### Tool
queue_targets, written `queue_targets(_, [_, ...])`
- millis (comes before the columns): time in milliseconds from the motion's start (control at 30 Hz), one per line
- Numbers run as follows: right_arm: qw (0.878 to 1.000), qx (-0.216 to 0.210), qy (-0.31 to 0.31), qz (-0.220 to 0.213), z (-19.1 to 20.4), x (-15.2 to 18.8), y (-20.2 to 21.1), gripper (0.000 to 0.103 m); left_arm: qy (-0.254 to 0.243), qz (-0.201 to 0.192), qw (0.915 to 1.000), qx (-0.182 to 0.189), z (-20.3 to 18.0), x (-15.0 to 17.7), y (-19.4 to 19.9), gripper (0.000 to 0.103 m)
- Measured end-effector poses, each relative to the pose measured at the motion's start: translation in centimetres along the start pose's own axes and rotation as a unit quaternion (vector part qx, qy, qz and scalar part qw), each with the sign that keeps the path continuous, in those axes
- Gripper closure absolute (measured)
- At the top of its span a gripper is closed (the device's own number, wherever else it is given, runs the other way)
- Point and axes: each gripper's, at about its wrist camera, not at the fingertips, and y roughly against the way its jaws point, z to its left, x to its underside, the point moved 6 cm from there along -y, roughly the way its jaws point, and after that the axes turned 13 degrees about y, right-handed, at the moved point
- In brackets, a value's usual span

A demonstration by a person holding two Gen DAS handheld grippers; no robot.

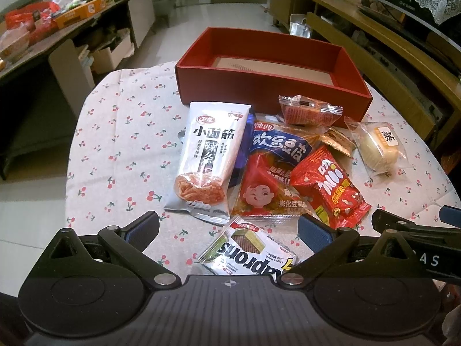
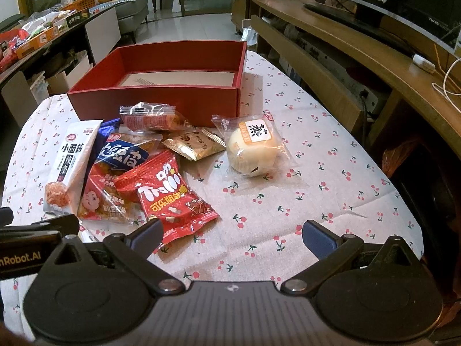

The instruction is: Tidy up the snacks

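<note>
Here: left gripper (image 1: 227,229) spread wide, empty; wafer packet (image 1: 249,250) lies between its fingers. Right gripper (image 2: 232,230) also wide, empty, bare cloth between fingers, red candy bag (image 2: 173,196) beside left finger. Snack pile just ahead; red box (image 2: 161,98) beyond pile, unfilled.

Pale tiled floor (image 1: 236,14), wooden TV cabinet (image 2: 331,37), cluttered side table (image 1: 57,34).

Cherry-print tablecloth (image 2: 317,173), wooden TV stand (image 2: 331,37), grey sofa (image 2: 131,7)
</note>
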Motion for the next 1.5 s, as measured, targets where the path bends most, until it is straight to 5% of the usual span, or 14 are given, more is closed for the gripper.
queue_targets(800, [1.000, -0.012, 0.022, 0.004, 0.9, -0.5, -0.4, 0.000, 0.014, 0.006, 0.9999, -0.007, 0.9, -0.1, -0.3, 0.000])
queue_targets(1300, [0.992, -0.087, 0.083, 0.032, 4.1, -2.7, -4.1, 0.002, 0.038, 0.027, 0.9988, -0.013, 2.8, -0.3, -0.7, 0.000])
queue_targets(1500, [0.985, -0.117, 0.114, 0.061, 5.7, -2.9, -6.8, 0.014, 0.033, 0.040, 0.9985, -0.015, 2.9, 0.2, -1.1, 0.000])
